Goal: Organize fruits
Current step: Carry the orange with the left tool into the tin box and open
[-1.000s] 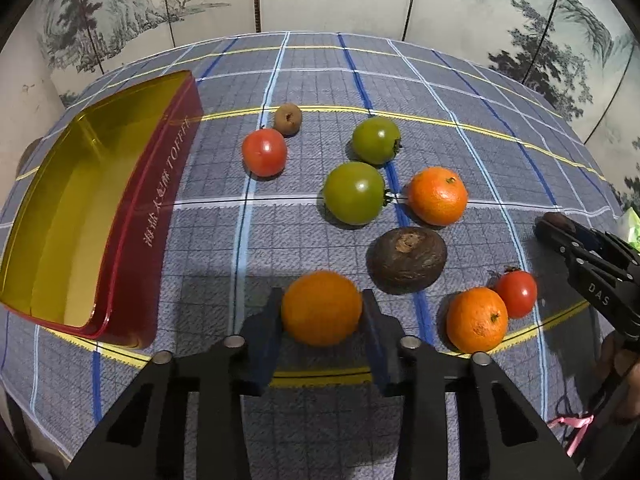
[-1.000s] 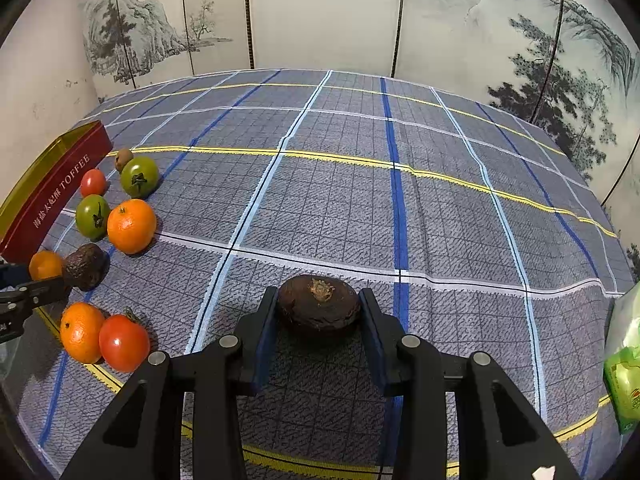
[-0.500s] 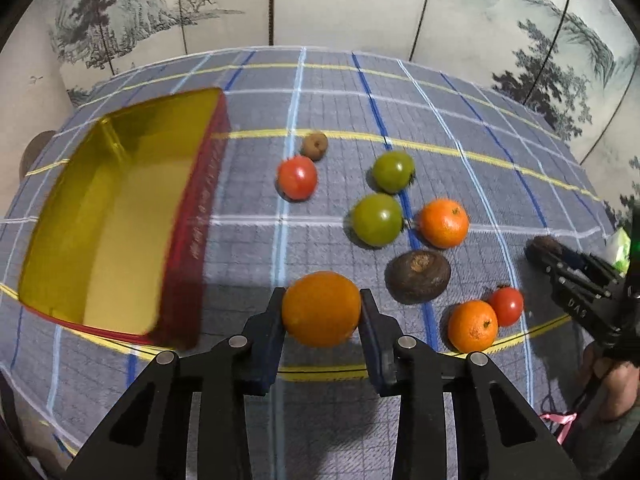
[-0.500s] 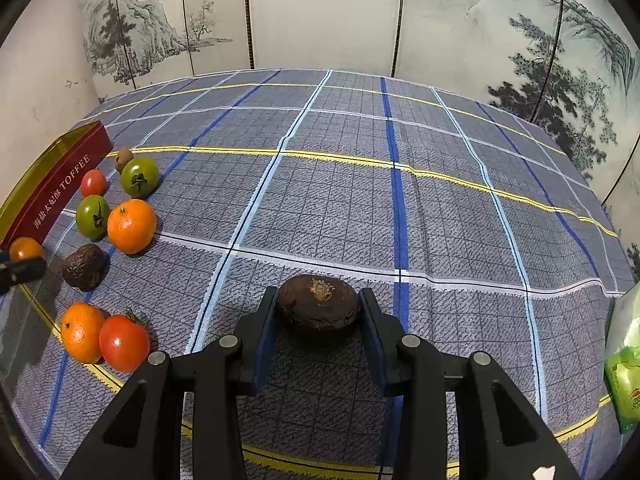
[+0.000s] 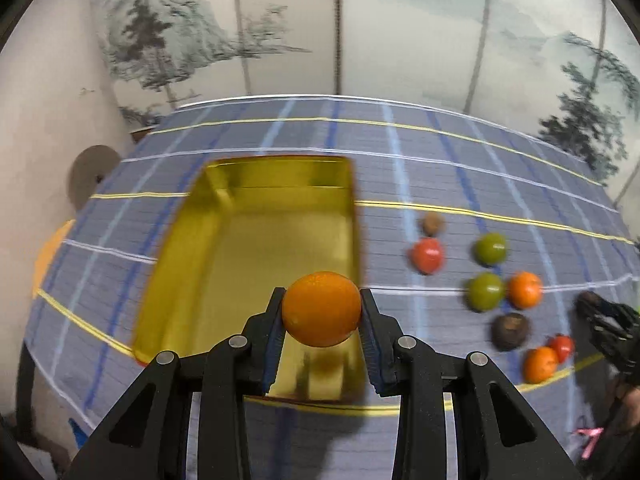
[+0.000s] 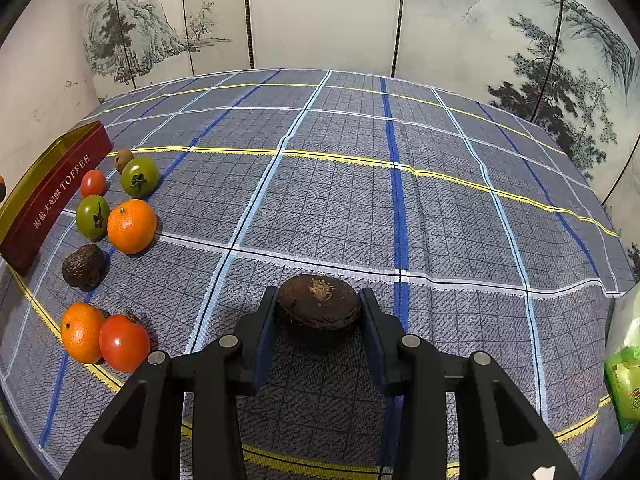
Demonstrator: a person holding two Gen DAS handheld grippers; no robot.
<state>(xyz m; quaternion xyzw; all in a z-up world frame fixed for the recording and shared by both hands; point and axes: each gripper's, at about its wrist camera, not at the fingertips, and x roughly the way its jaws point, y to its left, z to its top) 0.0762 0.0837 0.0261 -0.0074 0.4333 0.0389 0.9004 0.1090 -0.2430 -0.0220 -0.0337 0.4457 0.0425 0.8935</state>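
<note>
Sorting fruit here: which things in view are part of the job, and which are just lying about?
Job: orange in left claw; dark brown fruit in right claw; gold tin; loose fruits on cloth.
Lying about: green packet; painted screen.

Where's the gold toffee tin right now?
Left wrist view: the open gold toffee tin lies left of the loose fruit, directly beyond the round orange in the left tongs.

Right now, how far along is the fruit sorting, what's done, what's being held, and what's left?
Nothing is done yet: the tin holds no fruit. In hand: the left gripper grips an orange over the tin's near corner, and the right gripper grips a brown fruit over the cloth. Left: eight fruits beside the tin, among them two green tomatoes and two tangerines.
</note>
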